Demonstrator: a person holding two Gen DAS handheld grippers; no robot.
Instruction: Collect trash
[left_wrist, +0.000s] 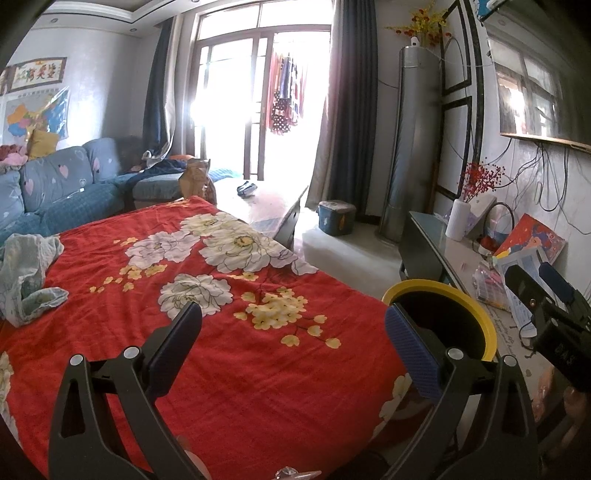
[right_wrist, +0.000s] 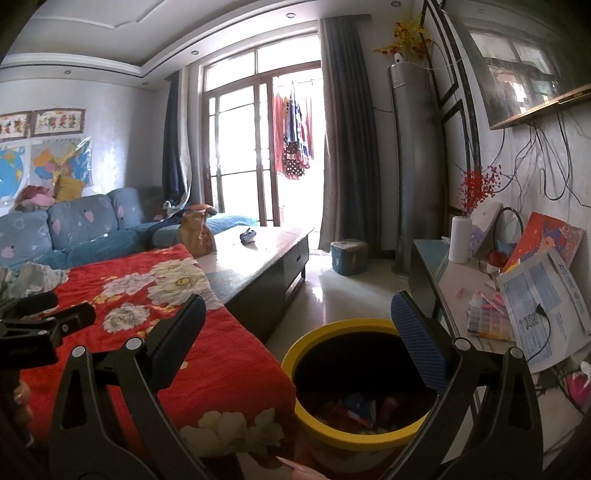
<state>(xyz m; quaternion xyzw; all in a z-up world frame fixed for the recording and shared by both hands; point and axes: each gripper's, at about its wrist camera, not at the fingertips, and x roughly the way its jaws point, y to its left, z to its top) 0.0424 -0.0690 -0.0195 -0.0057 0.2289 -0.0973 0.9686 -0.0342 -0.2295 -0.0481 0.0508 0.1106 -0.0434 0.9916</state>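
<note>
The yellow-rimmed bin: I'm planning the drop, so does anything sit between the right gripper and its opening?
Nothing visible does. The right gripper is open and empty above the bin, whose uncovered mouth shows trash inside.

The framed wall scroll (right_wrist: 59, 121) bears Chinese characters, seemingly too blurred to read.

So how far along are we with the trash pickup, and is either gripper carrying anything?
Done: the yellow-rimmed bin beside the table already holds colourful wrappers. In hand: nothing; the left gripper and right gripper are both open and empty. Left: the red floral cloth shows no obvious litter, only a crumpled pale cloth. A brown paper bag and a small blue item farther along may still need collecting.
</note>
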